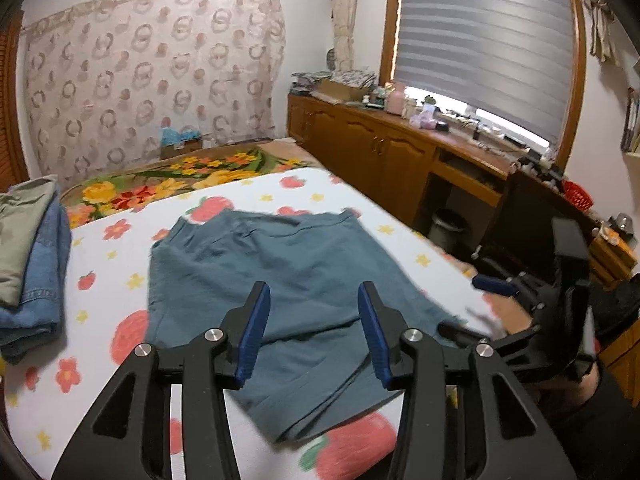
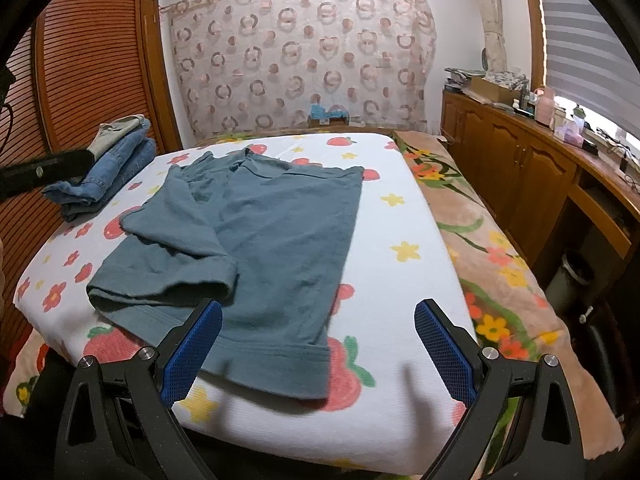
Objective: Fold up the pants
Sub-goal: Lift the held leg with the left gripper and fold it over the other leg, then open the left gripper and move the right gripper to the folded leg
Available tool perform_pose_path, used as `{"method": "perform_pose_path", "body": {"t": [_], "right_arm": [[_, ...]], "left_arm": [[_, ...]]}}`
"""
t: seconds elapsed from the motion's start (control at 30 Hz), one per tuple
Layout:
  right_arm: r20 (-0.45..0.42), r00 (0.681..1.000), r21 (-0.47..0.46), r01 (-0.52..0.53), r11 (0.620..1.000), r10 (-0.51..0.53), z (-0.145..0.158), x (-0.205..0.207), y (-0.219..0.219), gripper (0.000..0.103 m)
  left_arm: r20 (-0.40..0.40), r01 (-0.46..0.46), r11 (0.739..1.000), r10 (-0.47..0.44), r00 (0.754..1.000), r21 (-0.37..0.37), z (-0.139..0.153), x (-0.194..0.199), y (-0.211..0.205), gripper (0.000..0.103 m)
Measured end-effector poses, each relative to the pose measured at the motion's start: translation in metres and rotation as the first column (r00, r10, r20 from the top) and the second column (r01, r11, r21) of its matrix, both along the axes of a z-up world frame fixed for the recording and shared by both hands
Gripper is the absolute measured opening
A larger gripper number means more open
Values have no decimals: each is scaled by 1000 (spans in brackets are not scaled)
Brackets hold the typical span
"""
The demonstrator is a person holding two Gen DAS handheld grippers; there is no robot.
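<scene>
Teal-blue pants (image 1: 288, 280) lie flat on a white flower-and-strawberry sheet (image 1: 120, 264), waistband at the far end. One leg is folded over the other, and its hem lies loose on top in the right wrist view (image 2: 256, 240). My left gripper (image 1: 314, 304) is open and empty, hovering over the near part of the pants. My right gripper (image 2: 318, 316) is open and empty above the near hem and the sheet (image 2: 400, 280). It also shows at the right edge of the left wrist view (image 1: 496, 284).
A stack of folded jeans and a khaki garment (image 1: 28, 256) sits at the bed's left side, also in the right wrist view (image 2: 108, 160). A floral blanket (image 2: 492, 256) covers the bed's right edge. Wooden cabinets (image 1: 384, 160) with clutter line the right wall.
</scene>
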State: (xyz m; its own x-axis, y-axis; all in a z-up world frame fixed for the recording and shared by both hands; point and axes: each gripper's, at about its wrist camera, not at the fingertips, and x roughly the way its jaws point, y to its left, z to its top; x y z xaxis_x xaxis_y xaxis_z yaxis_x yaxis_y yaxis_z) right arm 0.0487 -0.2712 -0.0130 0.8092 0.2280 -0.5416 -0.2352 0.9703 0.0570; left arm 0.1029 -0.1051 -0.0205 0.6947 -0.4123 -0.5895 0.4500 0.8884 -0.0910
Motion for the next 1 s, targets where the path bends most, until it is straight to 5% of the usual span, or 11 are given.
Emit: {"method": "perform_pose_path", "body": {"t": [0.1, 1.0], "right_arm": [[0, 1000, 0, -13, 1000, 13, 1, 2, 1, 93], [-78, 986, -10, -152, 988, 150, -6, 41, 35, 44]], "left_arm": [[-29, -33, 999, 33, 999, -11, -11, 4, 10, 84], [-180, -157, 986, 165, 970, 57, -94, 1, 44, 84]]}}
